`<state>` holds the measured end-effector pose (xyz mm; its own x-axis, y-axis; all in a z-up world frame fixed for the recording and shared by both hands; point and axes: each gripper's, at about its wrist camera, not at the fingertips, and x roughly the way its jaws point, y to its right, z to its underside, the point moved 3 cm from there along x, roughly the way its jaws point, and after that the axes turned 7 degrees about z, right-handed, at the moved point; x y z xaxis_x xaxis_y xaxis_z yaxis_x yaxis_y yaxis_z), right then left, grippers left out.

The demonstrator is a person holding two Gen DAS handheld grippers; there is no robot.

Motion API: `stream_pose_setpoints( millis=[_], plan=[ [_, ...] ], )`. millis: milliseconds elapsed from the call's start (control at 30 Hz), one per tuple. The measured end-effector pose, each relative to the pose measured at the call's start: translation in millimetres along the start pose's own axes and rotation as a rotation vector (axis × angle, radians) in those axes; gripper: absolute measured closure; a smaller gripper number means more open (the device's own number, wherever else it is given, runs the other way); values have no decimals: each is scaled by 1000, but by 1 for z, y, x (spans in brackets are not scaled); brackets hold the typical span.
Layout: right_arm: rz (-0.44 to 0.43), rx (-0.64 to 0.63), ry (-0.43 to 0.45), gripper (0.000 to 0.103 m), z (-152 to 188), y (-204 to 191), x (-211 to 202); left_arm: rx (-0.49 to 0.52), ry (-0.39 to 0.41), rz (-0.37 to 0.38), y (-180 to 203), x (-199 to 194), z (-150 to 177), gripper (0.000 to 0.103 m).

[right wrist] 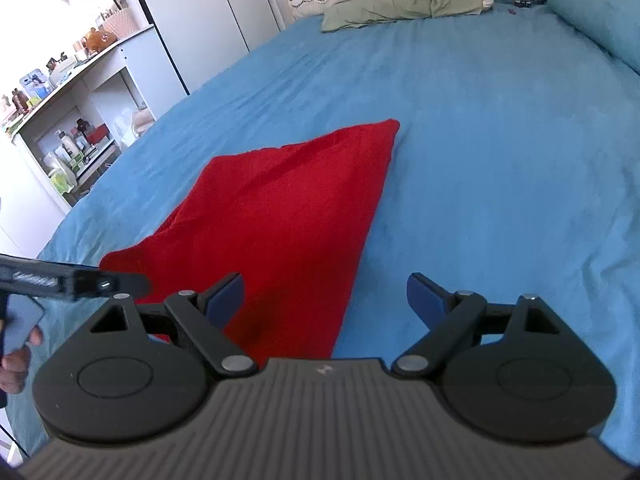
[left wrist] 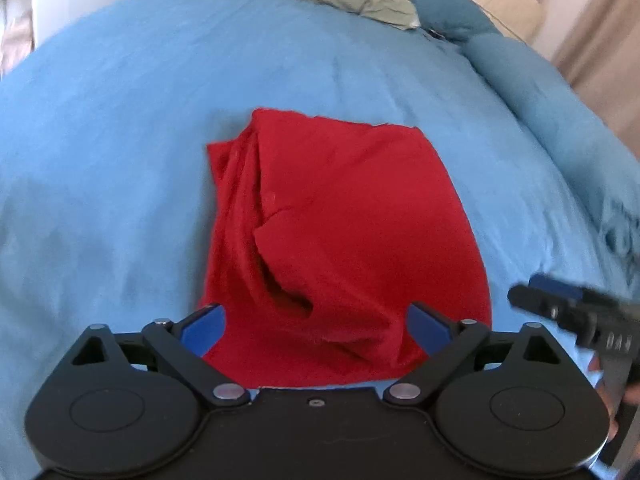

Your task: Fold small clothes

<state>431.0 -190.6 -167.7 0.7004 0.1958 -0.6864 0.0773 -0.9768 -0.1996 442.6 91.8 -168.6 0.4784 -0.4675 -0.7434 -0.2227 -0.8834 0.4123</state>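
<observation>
Red garment [left wrist: 336,232] lies folded on the blue bed [left wrist: 120,120]; both grippers' fingers [left wrist: 428,326] [right wrist: 226,298] spread apart, empty.

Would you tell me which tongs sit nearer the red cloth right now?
Left. The left tongs hang open directly over the red cloth, while the right tongs straddle its right edge.
</observation>
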Motion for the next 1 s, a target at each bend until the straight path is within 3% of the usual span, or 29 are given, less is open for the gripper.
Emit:
stream_pose_setpoints(
  millis=[33,67,133,167,367,500,733,833,900,1000],
  plan=[
    [0,-2,-3,0,2,-1,1,-29,7,16,-6,-1,3,14],
    [-3,-5,-6,0,2,-4,1,-57,11,28,-8,1,2,24],
    [-4,-18,-7,0,2,-8,3,-94,-2,30,-11,6,2,65],
    [-1,-28,-4,0,1,-9,2,-100,-12,25,-13,7,1,98],
    [-5,-44,5,0,-4,-12,3,-75,67,16,-18,-21,1,96],
    [-11,-47,-13,0,1,-17,10,-123,43,-4,-35,-5,19,96],
    [23,-98,-60,0,12,-24,25,-196,95,7,-53,7,38,88],
    [48,-135,-73,0,17,-24,32,-185,127,-14,-47,-5,36,65],
    [77,-174,-69,0,21,-25,36,-162,172,-43,-44,-17,35,35],
    [127,-227,-71,0,28,-23,42,-109,215,-118,-45,-30,32,24]
  ],
)
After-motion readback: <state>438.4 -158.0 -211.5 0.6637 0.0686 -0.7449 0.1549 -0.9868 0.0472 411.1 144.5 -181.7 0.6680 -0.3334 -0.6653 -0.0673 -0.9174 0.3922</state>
